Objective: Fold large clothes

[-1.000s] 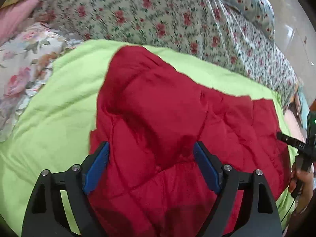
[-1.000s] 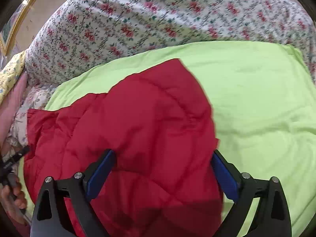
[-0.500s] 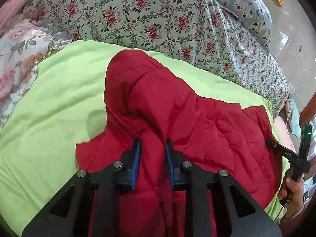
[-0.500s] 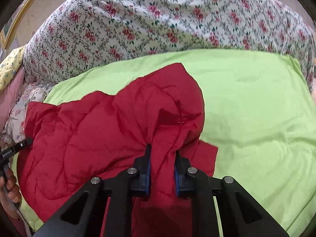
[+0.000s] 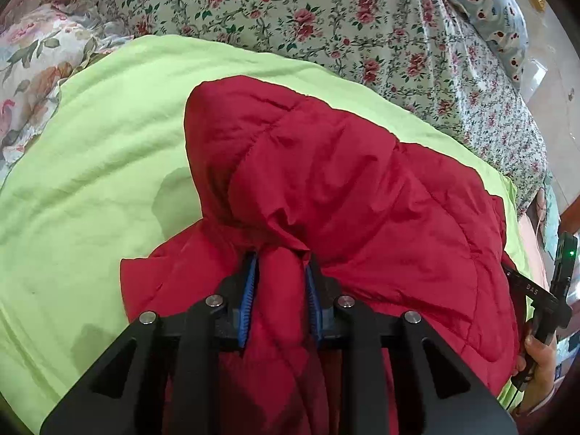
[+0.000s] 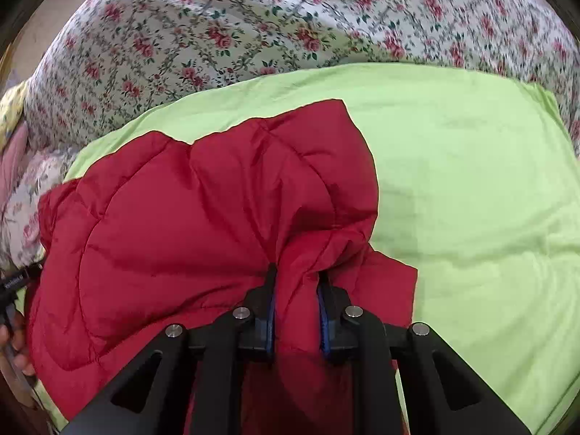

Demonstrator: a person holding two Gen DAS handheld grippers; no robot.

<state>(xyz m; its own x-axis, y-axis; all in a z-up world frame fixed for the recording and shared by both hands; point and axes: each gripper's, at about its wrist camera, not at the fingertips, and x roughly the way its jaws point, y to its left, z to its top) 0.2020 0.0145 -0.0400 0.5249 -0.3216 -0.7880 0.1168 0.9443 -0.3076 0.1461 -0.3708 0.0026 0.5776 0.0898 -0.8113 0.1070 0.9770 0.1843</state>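
Observation:
A red quilted jacket [image 5: 344,188] lies on a lime-green sheet [image 5: 90,181] on the bed. My left gripper [image 5: 281,279] is shut on a pinched fold of the jacket near its left side, lifting it off the sheet. In the right wrist view the same red jacket [image 6: 181,217] shows, and my right gripper [image 6: 296,290] is shut on a bunched fold near its right side. The right gripper's body also shows at the right edge of the left wrist view [image 5: 554,290], and the left gripper's tip at the left edge of the right wrist view [image 6: 18,279].
A rose-patterned bedspread [image 5: 326,18] covers the bed beyond the green sheet [image 6: 471,199]. A floral pillow [image 5: 29,72] lies at the far left. A pale blue pillow [image 5: 500,18] sits at the back right.
Both grippers were open over the flat jacket, then closed on folds of it. They have since lifted the pinched fabric, so the jacket bunches up higher.

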